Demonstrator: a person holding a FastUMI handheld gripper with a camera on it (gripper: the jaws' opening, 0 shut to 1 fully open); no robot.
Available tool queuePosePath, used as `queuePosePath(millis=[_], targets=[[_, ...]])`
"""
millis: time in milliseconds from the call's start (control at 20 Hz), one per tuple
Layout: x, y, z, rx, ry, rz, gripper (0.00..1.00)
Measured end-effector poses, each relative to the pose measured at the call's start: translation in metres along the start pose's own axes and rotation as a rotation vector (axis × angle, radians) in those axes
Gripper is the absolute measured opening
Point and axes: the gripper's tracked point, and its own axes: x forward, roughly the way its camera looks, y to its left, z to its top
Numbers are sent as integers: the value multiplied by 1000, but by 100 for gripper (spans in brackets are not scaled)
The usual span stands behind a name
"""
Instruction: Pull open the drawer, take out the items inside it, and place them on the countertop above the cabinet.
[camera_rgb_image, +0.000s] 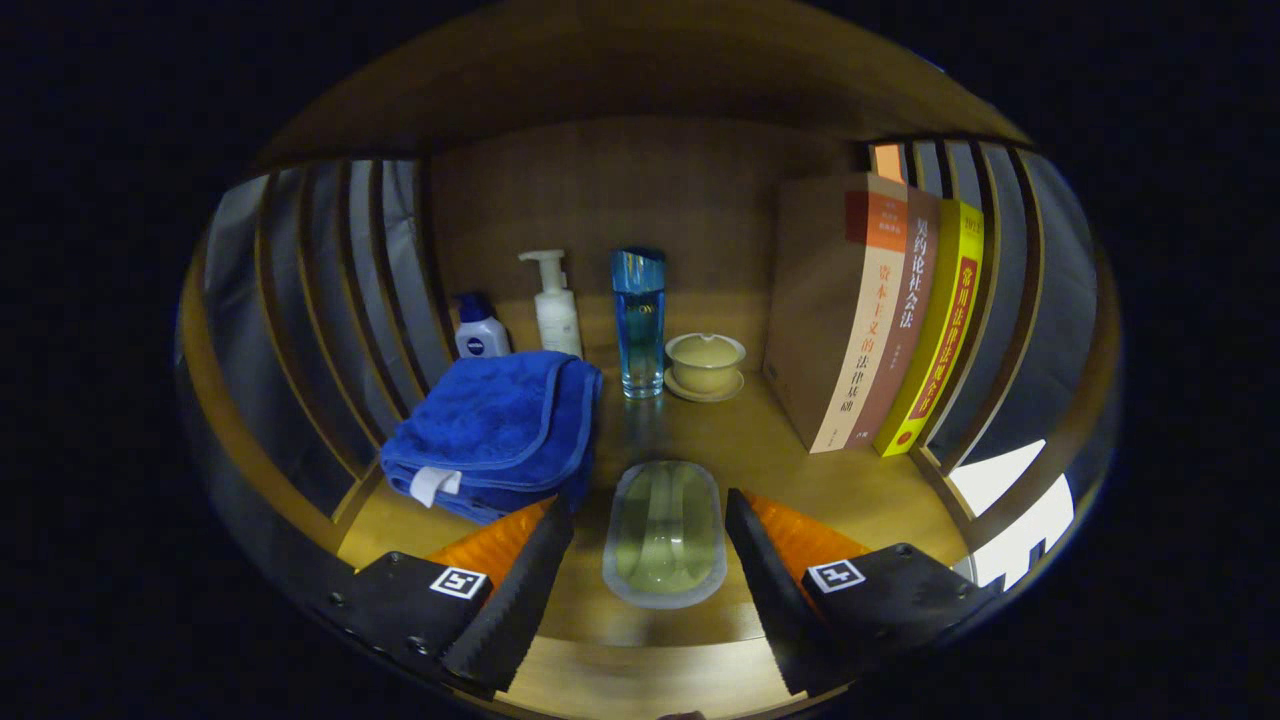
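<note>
A pale green oval item in a clear wrapper (664, 535) lies flat on the wooden countertop (800, 470). It rests between the two fingers of my gripper (648, 512), which is open, with a narrow gap showing on each side of the item. The left finger (525, 580) reaches up to the edge of a folded blue towel (497, 425). The right finger (765, 570) stands close to the item's right rim.
Beyond the fingers, along the back wall, stand a small blue-capped bottle (480, 330), a white pump bottle (556, 305), a tall blue glass bottle (638, 320) and a yellowish lidded cup on a saucer (705, 365). Three upright books (880, 320) lean at the right. Slatted wooden walls (330, 300) close both sides.
</note>
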Motion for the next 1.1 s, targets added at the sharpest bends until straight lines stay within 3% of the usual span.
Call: queuePosePath(millis=[250,600,1100], targets=[[-92,14,34,13,-172,60,100],[-207,9,27,35,-346,103,100],[-279,2,-27,36,-416,78,100]])
